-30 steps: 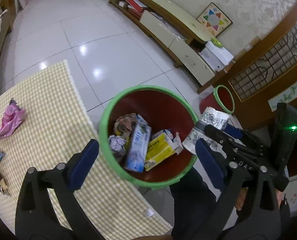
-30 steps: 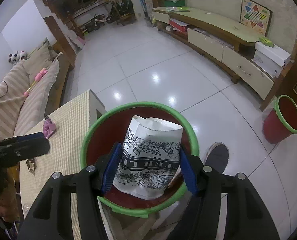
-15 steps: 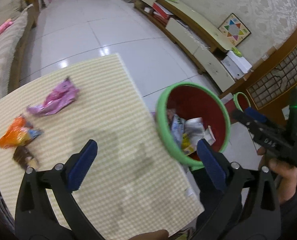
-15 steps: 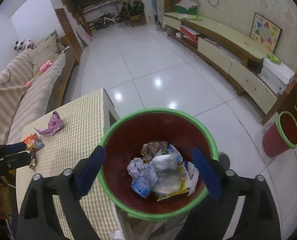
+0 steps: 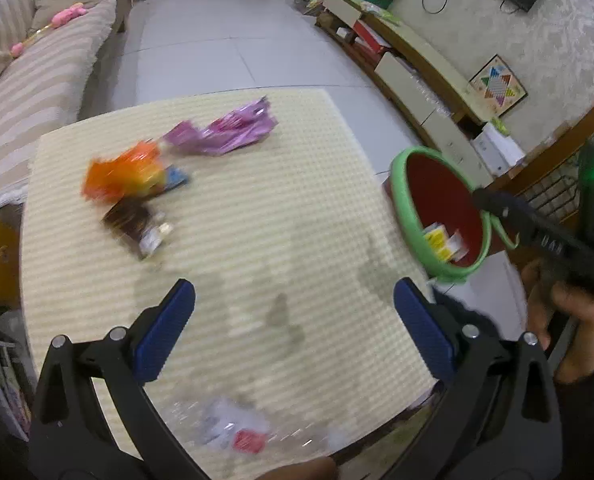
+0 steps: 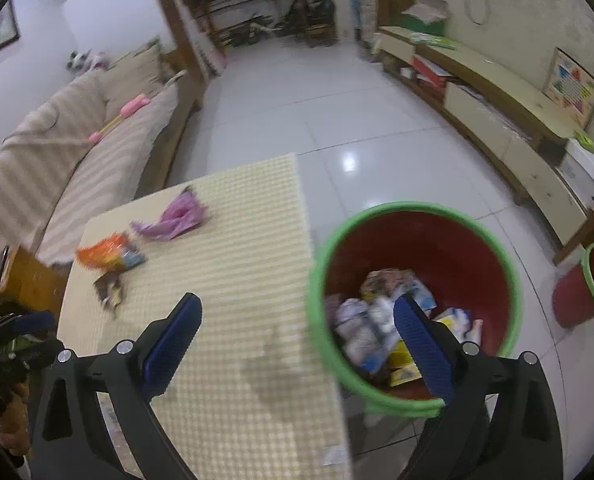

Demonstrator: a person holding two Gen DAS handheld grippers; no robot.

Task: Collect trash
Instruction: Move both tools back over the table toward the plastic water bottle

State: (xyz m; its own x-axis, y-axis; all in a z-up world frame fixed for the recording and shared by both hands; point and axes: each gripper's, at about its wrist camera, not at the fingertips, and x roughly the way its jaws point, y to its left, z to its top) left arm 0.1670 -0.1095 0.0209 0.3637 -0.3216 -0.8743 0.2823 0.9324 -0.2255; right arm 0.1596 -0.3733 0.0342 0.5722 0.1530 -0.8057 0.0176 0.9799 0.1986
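Table: my checked cream tablecloth (image 5: pixel 281 208) has faint damp marks near me.
Room: glossy white tiles, striped sofa (image 6: pixel 57 152) one side, low TV cabinet (image 6: pixel 497 120) the other.
Trash left: purple wrapper (image 5: pixel 225 132), orange packet (image 5: pixel 125 172), brown wrapper (image 5: pixel 133 224), all lying on the cloth, blurred.
Bin: red bin with green rim (image 6: pixel 417 304) just off the table edge, holding cartons and crumpled paper.
Left gripper (image 5: pixel 293 320): wide apart, empty.
Right gripper (image 6: pixel 297 328): jaws just opened wide, nothing between them.
Left view only: clear wrapper (image 5: pixel 237 432) at the near edge.
Right view only: second bin (image 6: pixel 589 284) on the floor.

Striped sofa (image 6: pixel 57 168) with pink toy (image 6: pixel 133 105), low cabinet (image 6: pixel 497 120), game board (image 5: pixel 497 86), white tiled floor (image 6: pixel 317 120)
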